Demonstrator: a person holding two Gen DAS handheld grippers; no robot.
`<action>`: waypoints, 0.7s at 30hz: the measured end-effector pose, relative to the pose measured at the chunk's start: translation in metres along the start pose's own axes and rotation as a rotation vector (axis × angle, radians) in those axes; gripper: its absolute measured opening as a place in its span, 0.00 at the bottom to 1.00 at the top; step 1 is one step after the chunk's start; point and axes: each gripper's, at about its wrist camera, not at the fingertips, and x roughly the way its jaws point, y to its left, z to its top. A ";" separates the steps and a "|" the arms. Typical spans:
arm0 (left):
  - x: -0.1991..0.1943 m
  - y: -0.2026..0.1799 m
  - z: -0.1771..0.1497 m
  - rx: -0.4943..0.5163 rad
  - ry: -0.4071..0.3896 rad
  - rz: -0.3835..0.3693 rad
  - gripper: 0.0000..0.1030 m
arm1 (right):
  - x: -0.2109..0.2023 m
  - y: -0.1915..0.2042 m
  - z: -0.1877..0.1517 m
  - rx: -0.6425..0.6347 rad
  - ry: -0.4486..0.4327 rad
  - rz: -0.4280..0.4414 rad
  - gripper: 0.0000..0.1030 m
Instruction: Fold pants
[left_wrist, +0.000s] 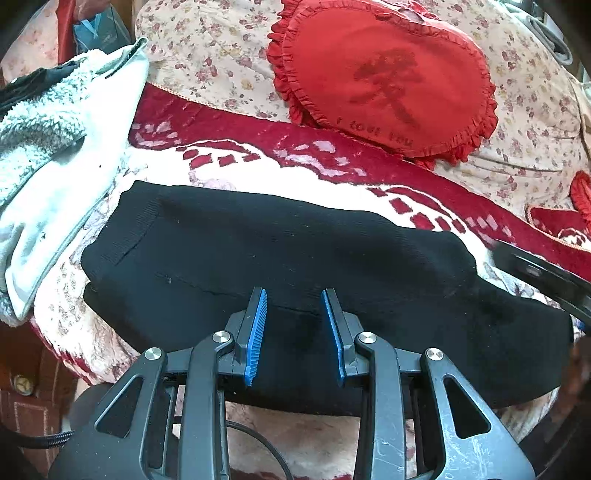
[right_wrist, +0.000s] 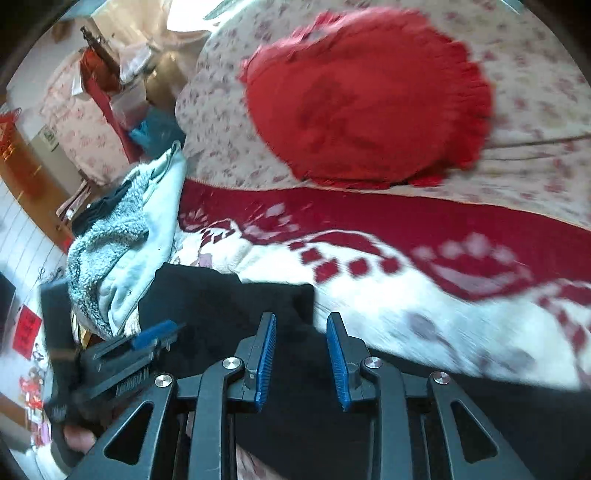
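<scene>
Left wrist: fleece jacket (left_wrist: 55, 155) beside black pants (left_wrist: 295, 258).

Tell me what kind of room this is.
Most likely a bedroom, on a bed: a red-and-white blanket covers it, a heart-shaped red pillow leans on floral bedding, and black pants lie on the blanket.

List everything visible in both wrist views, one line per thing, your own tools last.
Black knit pants: one, black, lying flat across the blanket just ahead of both tongs.
Red and white patterned blanket: one, under the pants.
Red heart-shaped ruffled cushion: one, red, on the quilt behind.
Floral cream quilt: one, cream with small flowers, at the back.
Pale fleece-lined garment: one, light grey-white, left of the pants.
Left tongs: black with blue pads, open over the pants.
Right tongs: same, open over the pants' end.
</scene>
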 end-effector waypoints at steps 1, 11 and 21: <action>0.001 0.000 0.000 0.002 0.000 0.001 0.28 | 0.012 0.004 0.004 -0.006 0.023 -0.001 0.26; 0.011 0.004 0.000 -0.021 0.006 -0.023 0.30 | 0.055 0.017 0.022 -0.101 0.030 -0.094 0.08; 0.006 0.004 0.001 -0.016 0.004 0.006 0.30 | 0.042 -0.004 0.015 -0.036 0.000 -0.193 0.08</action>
